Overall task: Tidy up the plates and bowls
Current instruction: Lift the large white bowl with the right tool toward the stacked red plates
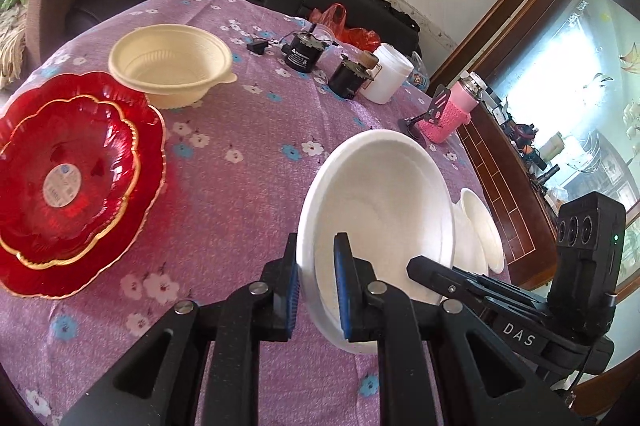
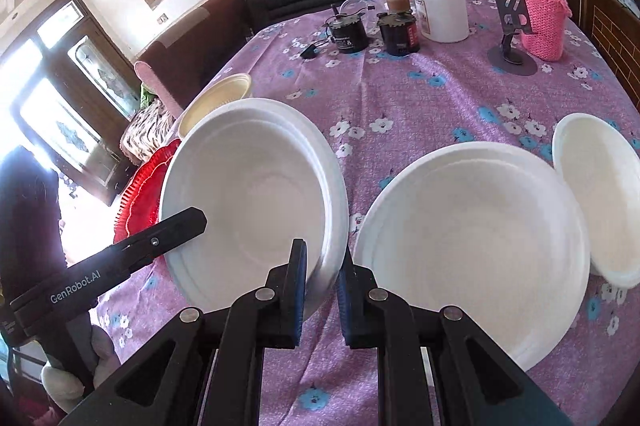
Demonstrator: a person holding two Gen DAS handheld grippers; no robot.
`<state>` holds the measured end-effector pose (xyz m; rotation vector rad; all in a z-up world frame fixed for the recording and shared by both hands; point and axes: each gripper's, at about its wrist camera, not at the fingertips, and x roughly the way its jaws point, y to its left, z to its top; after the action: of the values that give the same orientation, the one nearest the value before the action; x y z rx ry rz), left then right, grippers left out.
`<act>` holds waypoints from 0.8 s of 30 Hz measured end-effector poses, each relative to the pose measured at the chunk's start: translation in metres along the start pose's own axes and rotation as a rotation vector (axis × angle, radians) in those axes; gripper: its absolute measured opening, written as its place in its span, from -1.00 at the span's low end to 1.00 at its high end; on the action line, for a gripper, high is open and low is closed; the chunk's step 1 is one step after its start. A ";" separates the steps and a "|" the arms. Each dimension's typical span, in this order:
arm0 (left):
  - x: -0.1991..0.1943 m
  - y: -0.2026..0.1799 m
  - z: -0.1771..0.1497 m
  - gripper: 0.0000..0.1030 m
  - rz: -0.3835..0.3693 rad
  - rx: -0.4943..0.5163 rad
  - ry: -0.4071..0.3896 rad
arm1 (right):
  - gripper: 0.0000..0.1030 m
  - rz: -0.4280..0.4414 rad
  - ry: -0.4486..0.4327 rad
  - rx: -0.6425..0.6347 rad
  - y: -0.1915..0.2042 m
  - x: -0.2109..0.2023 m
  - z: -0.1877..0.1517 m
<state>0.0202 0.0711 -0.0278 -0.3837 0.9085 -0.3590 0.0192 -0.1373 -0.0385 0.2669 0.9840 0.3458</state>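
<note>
- Left wrist view: nearest the camera, the left gripper [image 1: 316,282] has its jaws closed narrow on the rim of a white foam bowl [image 1: 380,202], one blue pad inside the wall and one outside. The bowl hangs tilted above the counter [image 1: 240,210]; I judge it is held by both sides so that the soft foam does not bend.
- From the right, the right gripper [image 1: 430,272] reaches to the same bowl.
- Two red plates [image 1: 72,178] lie nested at the left, and a cream bowl [image 1: 172,62] stands just behind them, so like goes with like.
- Right wrist view: nearest the camera, the right gripper [image 2: 322,280] pinches the near rim of the lifted bowl [image 2: 256,194] with narrow jaws; the left gripper [image 2: 176,226] holds the opposite side.
- A second white bowl [image 2: 472,242] rests on the counter at the right, and a third one [image 2: 596,198] leans against it. These bowls are matt white, thin and smooth, probably light.
</note>
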 end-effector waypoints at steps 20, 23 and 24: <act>-0.055 0.050 -0.020 -0.73 0.025 -0.082 -0.122 | -0.70 0.086 0.014 -0.027 0.058 0.014 -0.027; -0.067 0.063 -0.018 -0.73 0.044 -0.105 -0.156 | -0.70 0.091 0.017 -0.059 0.075 0.020 -0.021; -0.072 0.068 -0.018 -0.73 0.050 -0.113 -0.166 | -0.69 0.094 0.018 -0.070 0.081 0.023 -0.017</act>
<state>-0.0252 0.1604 -0.0203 -0.4865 0.7757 -0.2274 0.0032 -0.0530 -0.0348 0.2472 0.9774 0.4681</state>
